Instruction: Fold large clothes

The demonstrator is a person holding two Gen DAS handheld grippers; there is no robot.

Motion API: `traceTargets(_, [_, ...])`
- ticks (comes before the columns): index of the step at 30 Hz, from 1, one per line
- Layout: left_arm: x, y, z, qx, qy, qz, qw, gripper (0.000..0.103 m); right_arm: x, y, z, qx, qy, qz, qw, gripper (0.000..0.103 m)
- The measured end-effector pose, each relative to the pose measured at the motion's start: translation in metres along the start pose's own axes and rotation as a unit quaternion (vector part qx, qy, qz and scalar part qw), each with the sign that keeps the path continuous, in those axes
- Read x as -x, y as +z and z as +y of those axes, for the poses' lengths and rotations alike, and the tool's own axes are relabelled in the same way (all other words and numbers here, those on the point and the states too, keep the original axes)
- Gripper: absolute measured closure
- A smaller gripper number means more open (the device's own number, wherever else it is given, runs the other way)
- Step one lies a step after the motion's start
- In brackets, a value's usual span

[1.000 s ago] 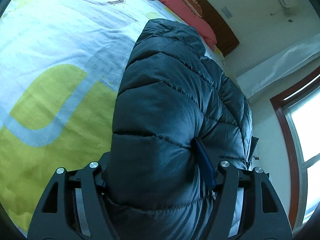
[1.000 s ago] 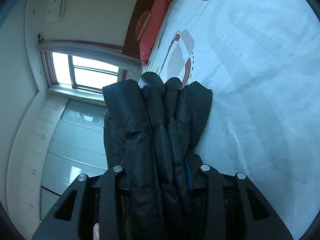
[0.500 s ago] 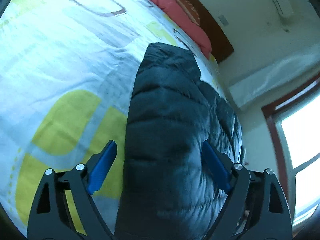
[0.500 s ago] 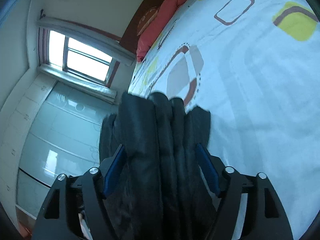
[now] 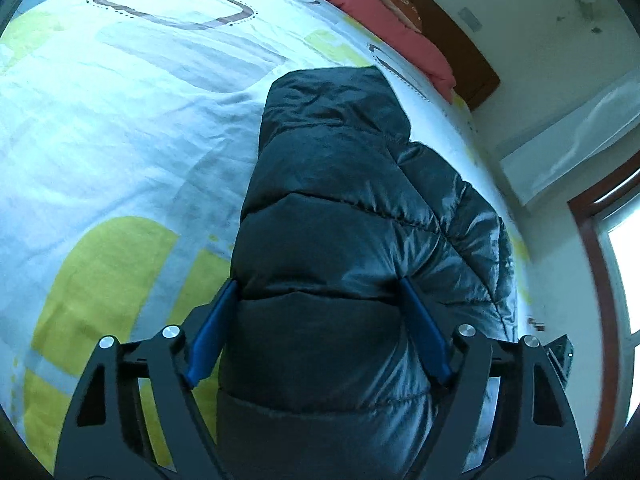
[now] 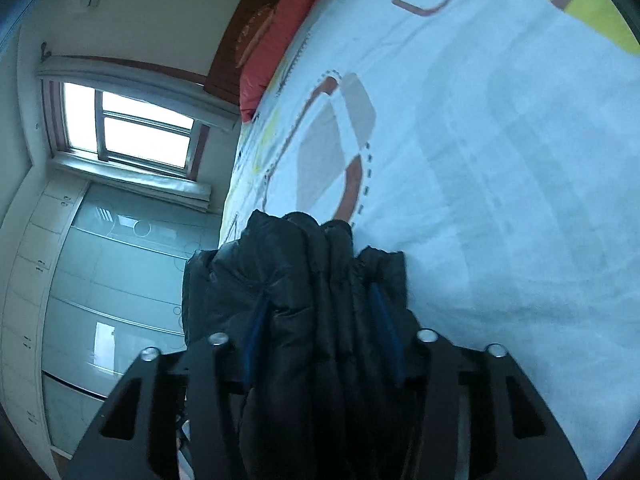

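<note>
A dark quilted puffer jacket (image 5: 332, 216) lies folded on the bed, near its edge. My left gripper (image 5: 316, 312) is open, its blue pads (image 5: 208, 332) standing apart on either side of the jacket's thick folded end. In the right wrist view the jacket (image 6: 304, 280) shows as several stacked folds. My right gripper (image 6: 320, 320) is open, its blue pads (image 6: 384, 320) on both sides of the folds and partly hidden by the fabric.
The bed has a white sheet with yellow and brown shapes (image 5: 120, 128). A red pillow (image 5: 376, 12) lies by the wooden headboard (image 5: 460, 44). A window (image 6: 132, 128) and glass wardrobe doors (image 6: 112, 280) stand beyond the bed edge.
Both grippers were shut on the jacket a second ago and have opened. The jacket now rests on the bed, and both grippers have drawn back a little.
</note>
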State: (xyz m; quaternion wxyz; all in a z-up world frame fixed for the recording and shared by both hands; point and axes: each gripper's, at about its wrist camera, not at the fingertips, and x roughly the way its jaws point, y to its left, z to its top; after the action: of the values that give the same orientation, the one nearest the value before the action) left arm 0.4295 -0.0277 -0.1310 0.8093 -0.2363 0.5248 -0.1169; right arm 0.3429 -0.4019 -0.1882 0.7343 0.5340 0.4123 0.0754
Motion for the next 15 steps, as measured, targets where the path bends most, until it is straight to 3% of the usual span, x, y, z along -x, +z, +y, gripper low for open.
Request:
traceTargets(7, [-0.004,0.0,0.002,0.002,-0.007,0.01,0.9999,0.023,0.002,-0.003,-0.001,0.0,0.01,-0.001,1.0,0.06])
traceTargets(12, [0.019,-0.003,0.013,0.011,-0.026,0.009,0.9996,0.018,0.011,-0.005,0.009,0.017,-0.003,0.002,1.0,0.045])
traceTargets(15, [0.038,-0.015,0.022,0.026,-0.039,0.009,0.9989,0.016,0.023,-0.014,0.016,0.03,-0.007,0.002,1.0,0.044])
